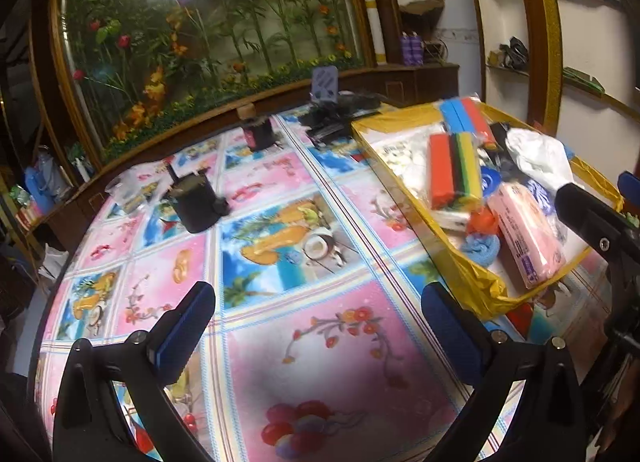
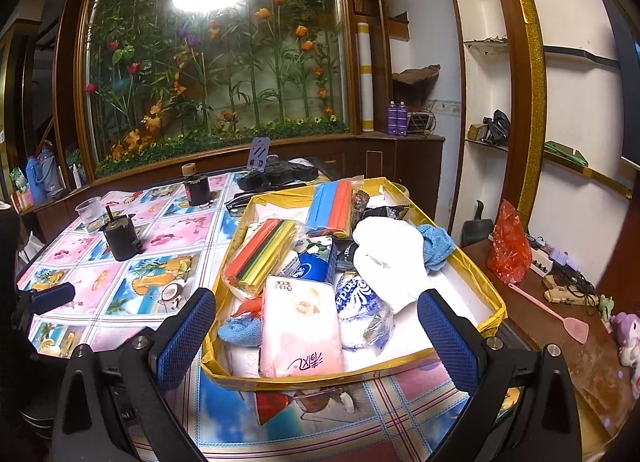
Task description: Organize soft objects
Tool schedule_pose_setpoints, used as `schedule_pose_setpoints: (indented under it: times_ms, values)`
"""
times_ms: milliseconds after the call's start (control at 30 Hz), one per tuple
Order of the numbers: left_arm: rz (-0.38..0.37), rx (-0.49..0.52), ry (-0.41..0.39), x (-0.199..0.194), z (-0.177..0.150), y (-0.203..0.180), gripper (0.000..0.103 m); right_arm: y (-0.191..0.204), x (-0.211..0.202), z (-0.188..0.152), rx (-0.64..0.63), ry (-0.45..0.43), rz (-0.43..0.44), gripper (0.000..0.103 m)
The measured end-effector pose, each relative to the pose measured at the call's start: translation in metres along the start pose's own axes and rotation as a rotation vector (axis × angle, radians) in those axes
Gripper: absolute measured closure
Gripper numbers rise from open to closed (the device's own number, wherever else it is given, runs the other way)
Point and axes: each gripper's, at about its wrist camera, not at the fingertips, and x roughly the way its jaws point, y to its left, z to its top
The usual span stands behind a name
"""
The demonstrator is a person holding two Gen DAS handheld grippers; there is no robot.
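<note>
A shallow tray with a yellow rim (image 2: 490,294) holds soft goods. In it lie a pink tissue pack (image 2: 300,326), a rainbow sponge pack (image 2: 260,254), a blue-and-orange sponge pack (image 2: 332,202), a white cloth (image 2: 392,258), a blue towel (image 2: 438,244) and a blue-white wrapped pack (image 2: 360,302). My right gripper (image 2: 316,296) is open at the tray's near end, above the pink pack, with nothing between its fingers. My left gripper (image 1: 318,290) is open over the bare flowered tablecloth, left of the tray (image 1: 476,286). The pink pack (image 1: 524,230) and sponges (image 1: 454,170) also show there.
A black cup (image 2: 120,238), a clear plastic cup (image 2: 88,212) and a dark jar (image 2: 198,186) stand on the tablecloth to the left. Black gear (image 2: 276,174) sits at the far edge. A wooden side table on the right bears a red bag (image 2: 510,250) and a pink swatter (image 2: 560,312).
</note>
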Motion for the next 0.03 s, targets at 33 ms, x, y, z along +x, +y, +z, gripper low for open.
schedule_pose_setpoints:
  times_ms: [33]
  values:
    - [0.000,0.002,-0.001,0.0004,-0.0003,-0.0003,0.000,-0.0005,-0.0006,-0.0005,0.003,-0.003,0.001,0.001]
